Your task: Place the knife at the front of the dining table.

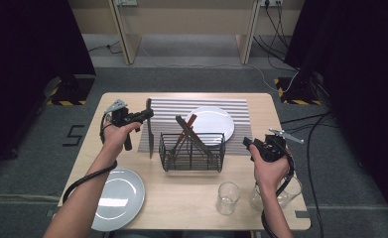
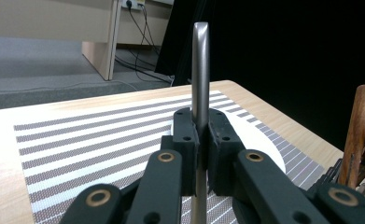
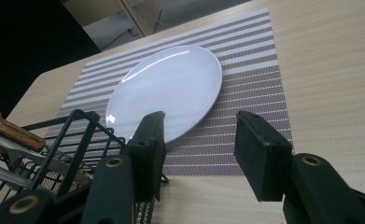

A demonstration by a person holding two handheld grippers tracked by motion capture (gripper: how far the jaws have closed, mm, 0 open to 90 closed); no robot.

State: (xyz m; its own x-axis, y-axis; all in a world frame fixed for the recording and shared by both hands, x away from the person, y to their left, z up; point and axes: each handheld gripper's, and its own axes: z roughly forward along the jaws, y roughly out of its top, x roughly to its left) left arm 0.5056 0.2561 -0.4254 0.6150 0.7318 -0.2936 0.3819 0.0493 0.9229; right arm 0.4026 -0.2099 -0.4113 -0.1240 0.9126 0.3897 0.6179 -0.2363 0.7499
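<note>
**Left gripper holding a knife over the striped mat**

The left gripper (image 1: 143, 117) is clenched on a metal knife (image 1: 150, 130), which hangs blade-down over the left edge of the striped placemat (image 1: 241, 106). In the left gripper view, the knife (image 2: 200, 70) stands upright, pinched between the two black jaws. The right gripper (image 1: 251, 144) hovers just right of the wire basket (image 1: 192, 153), jaws spread apart and holding nothing; in its own view the gap faces the white plate (image 3: 166, 88) on the mat. The basket holds wooden-handled utensils (image 1: 187, 130) leaning crosswise. A grey plate (image 1: 117, 197) sits at the table's (image 1: 191, 198) near left corner; a glass (image 1: 228, 197) and a jug (image 1: 287, 194) stand near right.
</note>
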